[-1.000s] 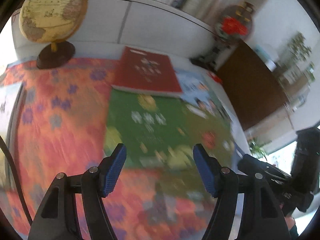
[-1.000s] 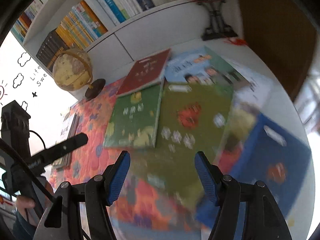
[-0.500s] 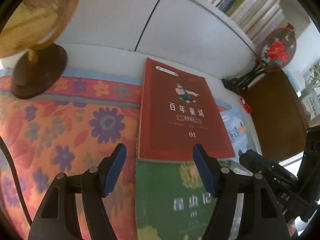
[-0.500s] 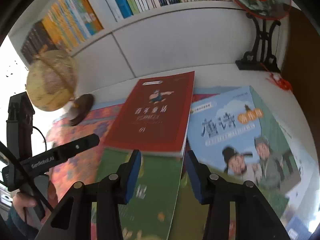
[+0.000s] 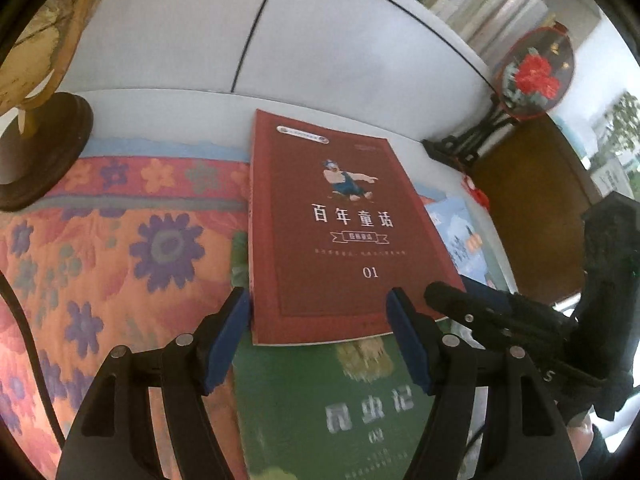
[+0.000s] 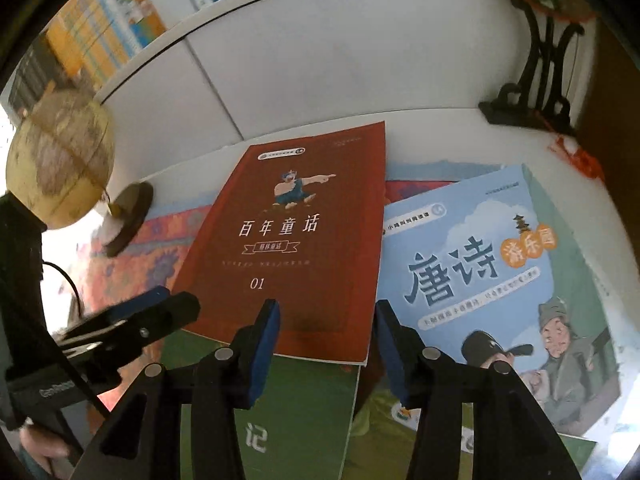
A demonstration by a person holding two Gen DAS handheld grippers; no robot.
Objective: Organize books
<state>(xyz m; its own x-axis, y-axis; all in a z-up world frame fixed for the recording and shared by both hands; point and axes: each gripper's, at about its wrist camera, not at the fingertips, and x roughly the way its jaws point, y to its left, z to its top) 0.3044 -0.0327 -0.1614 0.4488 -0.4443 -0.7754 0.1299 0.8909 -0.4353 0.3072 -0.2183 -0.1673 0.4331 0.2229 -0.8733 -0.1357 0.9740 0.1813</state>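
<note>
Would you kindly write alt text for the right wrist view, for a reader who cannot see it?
The right gripper, jaws opening, frames the near corner of a red book lying on a green book, without gripping it. A light blue book lies to the right, a globe at far left.

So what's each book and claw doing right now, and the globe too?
Red book: closed, flat, lying partly on the green book.
Green book: closed, flat.
Blue book: closed, flat.
Globe: upright on its stand.
Left claw: open, astride the red book's near edge.
Right claw: opening, over the red book's corner.
</note>
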